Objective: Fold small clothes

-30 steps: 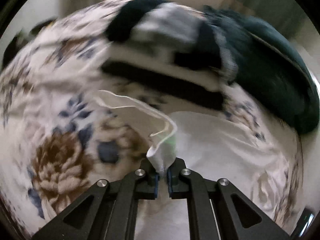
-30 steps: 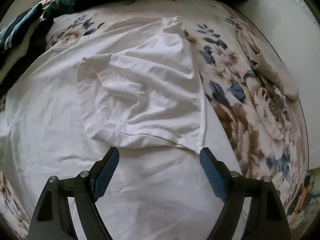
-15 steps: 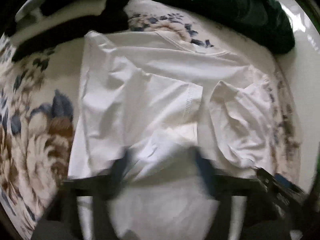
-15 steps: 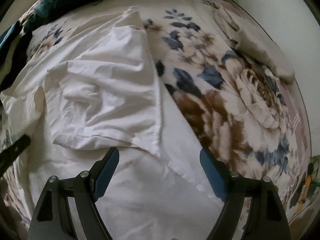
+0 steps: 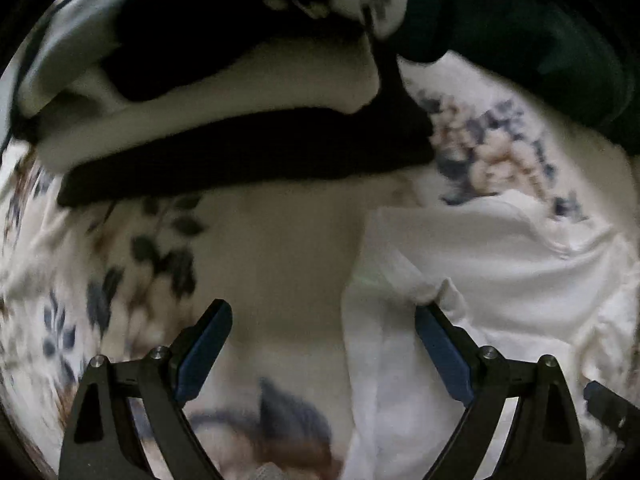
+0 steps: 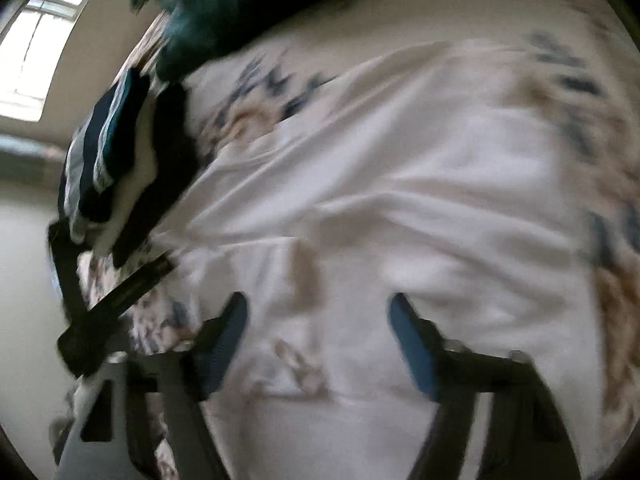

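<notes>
With the white shirt (image 5: pixel 500 280) lying half-folded on the floral bed, your left tool (image 5: pixel 322 344) spread wide and empty at its edge and your right tool (image 6: pixel 318 332) closing over it ungripped, a hasty pinch may catch the bedcover (image 5: pixel 120 272) too.

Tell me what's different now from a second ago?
The left tool has let go of the white shirt, opened wide and swung over its left edge. The right tool, empty, is closing above the shirt. The folded stack and dark green cloth stayed put.
</notes>
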